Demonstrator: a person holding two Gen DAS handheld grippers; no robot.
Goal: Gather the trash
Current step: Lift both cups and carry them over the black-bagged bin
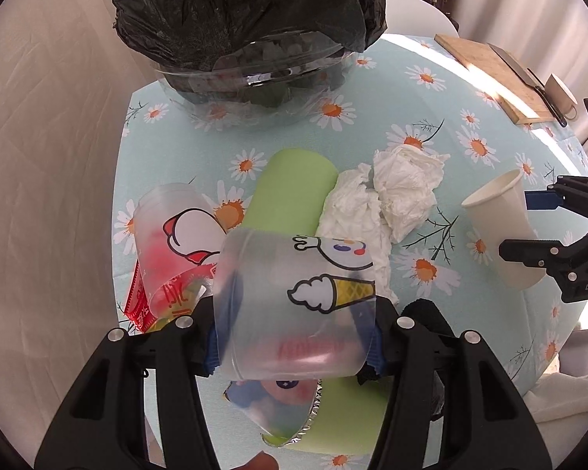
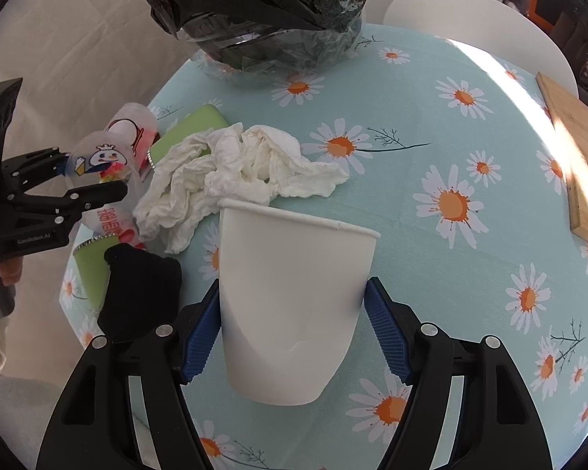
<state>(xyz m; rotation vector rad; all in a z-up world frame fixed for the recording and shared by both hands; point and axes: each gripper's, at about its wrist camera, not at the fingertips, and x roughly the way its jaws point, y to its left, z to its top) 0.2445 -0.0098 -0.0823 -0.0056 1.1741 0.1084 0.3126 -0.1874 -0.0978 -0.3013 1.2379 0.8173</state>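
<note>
The left gripper [image 1: 294,346] has its blue pads pressed against both sides of a frosted plastic cup [image 1: 294,297] printed with an ice-cream cone, and the cup looks lifted just clear of the pile. The right gripper [image 2: 292,337] brackets a white paper cup [image 2: 290,305]: the left pad is against the wall, and a dent low on the side suggests the jaws are biting, though the right pad's contact is hard to confirm from this angle. Both cups are thin and will buckle, so the grips should stay as light as they are. Carry each with the mouth tilted away from the table so that any dregs stay inside. Just beyond the fingers lie a black crumpled scrap [image 2: 137,293], a green foil-edged packet [image 1: 290,199], a second printed cup [image 1: 176,227] with a red wrapper [image 1: 141,301], and crumpled white tissue [image 2: 235,168]. Raise the cups before moving forward so they do not drag the tissue along. At the far edge of the daisy tablecloth [image 2: 431,274] stands the clear bin with a black liner [image 1: 247,19]. Its opening is hidden behind the bunched bag, so I would approach from above and release one cup at a time over the middle, not at the rim.
</note>
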